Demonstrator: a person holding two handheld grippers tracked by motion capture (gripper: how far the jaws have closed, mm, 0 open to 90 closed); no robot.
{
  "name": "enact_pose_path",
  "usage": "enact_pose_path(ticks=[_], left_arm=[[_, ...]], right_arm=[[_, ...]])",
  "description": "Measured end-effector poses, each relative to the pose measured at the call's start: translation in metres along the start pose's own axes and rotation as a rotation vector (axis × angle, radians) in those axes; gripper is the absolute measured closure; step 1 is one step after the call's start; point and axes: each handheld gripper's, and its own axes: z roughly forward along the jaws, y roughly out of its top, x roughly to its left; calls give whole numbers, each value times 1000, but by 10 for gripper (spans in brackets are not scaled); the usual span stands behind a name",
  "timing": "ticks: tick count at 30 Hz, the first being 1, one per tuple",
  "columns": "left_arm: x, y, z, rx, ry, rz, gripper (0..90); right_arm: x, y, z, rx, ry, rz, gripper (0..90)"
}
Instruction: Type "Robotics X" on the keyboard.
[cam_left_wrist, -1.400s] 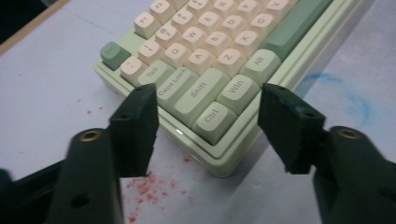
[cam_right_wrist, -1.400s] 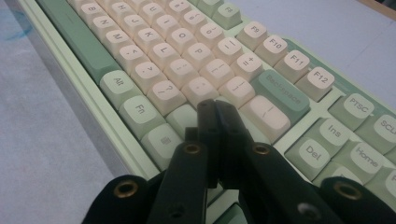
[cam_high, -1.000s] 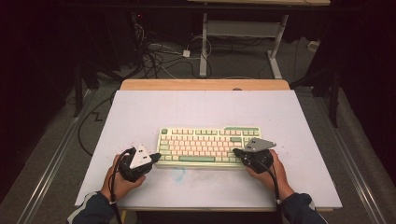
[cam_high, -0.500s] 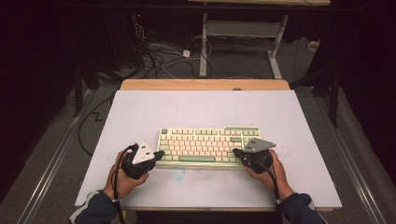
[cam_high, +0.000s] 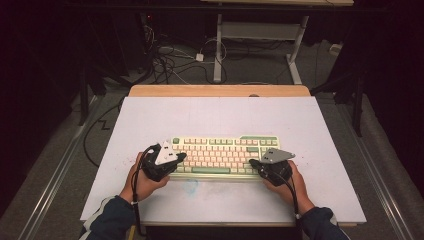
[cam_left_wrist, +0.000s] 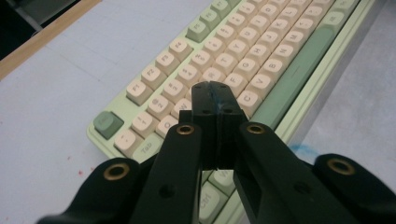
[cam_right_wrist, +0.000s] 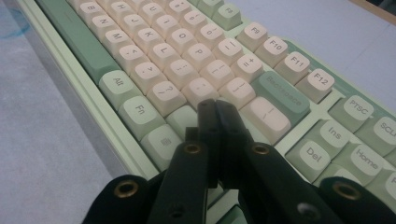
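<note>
A cream and green keyboard (cam_high: 222, 154) lies across the middle of the white table top (cam_high: 220, 117). My left gripper (cam_high: 181, 157) hovers over the keyboard's left end, jaws pressed together with nothing between them; in the left gripper view its tips (cam_left_wrist: 215, 88) hang above the letter keys (cam_left_wrist: 243, 70) near the left side. My right gripper (cam_high: 253, 163) sits at the keyboard's right part, also shut and empty; in the right gripper view its tips (cam_right_wrist: 215, 105) point at the keys below the green Backspace key (cam_right_wrist: 282, 95).
A wooden strip (cam_high: 220, 90) borders the table's far edge. Behind it stand a white desk frame (cam_high: 255, 40) and tangled cables (cam_high: 170, 60) on the floor. A faint blue smudge (cam_high: 191, 186) marks the table in front of the keyboard.
My left gripper has moved right and up, from beside the keyboard's left edge to over its left keys. The right gripper has stayed where it was.
</note>
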Motion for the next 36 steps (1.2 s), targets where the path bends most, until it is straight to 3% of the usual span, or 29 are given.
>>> enact_pose_path(ticks=[12,19,36], left_arm=[[-5,-1,21,55,-28,9,872],[-4,-9,25,97,-26,17,871],[-6,-20,34,141,-25,40,869]], right_arm=[[1,0,0,0,-7,-6,900],[0,0,0,-1,-2,-3,900],[0,0,0,-1,-4,-2,900]])
